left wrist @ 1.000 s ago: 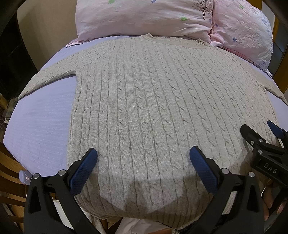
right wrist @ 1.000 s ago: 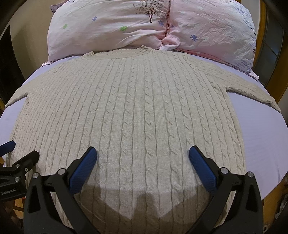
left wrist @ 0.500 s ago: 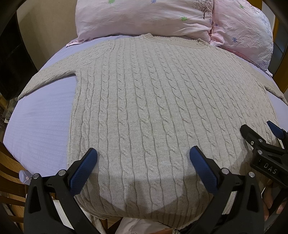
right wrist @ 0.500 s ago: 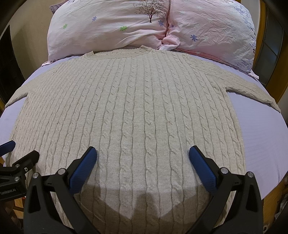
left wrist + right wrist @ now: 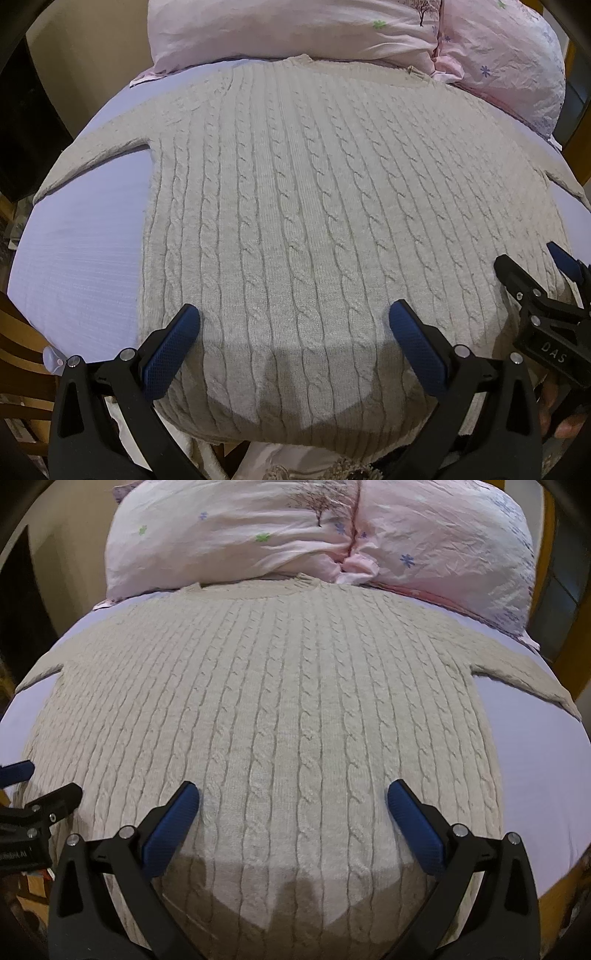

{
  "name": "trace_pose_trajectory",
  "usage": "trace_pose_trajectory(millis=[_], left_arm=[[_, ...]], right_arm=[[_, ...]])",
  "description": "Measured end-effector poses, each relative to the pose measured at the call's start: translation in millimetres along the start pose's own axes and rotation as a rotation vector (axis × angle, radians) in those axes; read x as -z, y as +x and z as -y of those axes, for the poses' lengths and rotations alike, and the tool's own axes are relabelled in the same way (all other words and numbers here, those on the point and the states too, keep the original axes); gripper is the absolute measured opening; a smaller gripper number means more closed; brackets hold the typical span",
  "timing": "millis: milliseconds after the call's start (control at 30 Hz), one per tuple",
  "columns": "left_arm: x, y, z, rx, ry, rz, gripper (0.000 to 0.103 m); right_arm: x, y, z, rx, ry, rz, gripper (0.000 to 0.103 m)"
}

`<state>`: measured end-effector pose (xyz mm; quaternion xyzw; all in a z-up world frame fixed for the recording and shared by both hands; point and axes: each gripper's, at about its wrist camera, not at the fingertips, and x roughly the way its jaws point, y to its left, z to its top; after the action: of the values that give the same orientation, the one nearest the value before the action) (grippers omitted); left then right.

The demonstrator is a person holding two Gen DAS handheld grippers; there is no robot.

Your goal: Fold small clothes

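While the cable-knit sweater (image 5: 332, 229) is lying flat on the bed (image 5: 74, 258), I am holding my left hand-held gripper (image 5: 295, 332) and right hand-held gripper (image 5: 293, 808) spread wide above its hem, gripping nothing.

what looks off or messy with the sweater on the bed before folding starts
Nothing stands out. The sweater lies flat on the bed sheet, both sleeves spread out, collar up against the pillows. Both grippers hover open near the hem.

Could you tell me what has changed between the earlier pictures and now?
Both the left gripper and the right gripper have moved forward, toward the pillows, which now look nearer. Nothing was taken hold of: both jaws stay open. The sweater still lies flat, sleeves spread.
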<state>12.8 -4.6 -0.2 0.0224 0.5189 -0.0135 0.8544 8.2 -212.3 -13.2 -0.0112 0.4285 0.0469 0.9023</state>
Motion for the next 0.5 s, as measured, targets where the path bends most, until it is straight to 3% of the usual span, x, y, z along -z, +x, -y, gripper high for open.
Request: trace_pose_trajectory(millis=[133,200,267,333,400,500], left_arm=[[-7,-3,-3,0.029,0.003,-0.01,0.102],[-13,-12,-12,0.052,-0.014,0.056,0.102],[-23,-25,-23,0.062,-0.041,0.171,0.102],[-32,-29,-30,0.074,-0.058,0.237,0.102],[-41,-28,-36,0.094,-0.072,0.274,0.102],[-50,-23,-42,0.147,-0.084,0.322,0.102]], right_arm=[[-20,-29,67,-0.103,0.15,0.117,0.089],[-38,-46,134,-0.059,0.314,0.184,0.089],[-48,-49,212,-0.012,0.51,0.198,0.089],[-49,-43,276,0.019,0.683,0.188,0.086],[-46,-30,342,0.059,0.846,0.161,0.06],[-39,-11,411,0.075,1.028,0.132,0.047]])
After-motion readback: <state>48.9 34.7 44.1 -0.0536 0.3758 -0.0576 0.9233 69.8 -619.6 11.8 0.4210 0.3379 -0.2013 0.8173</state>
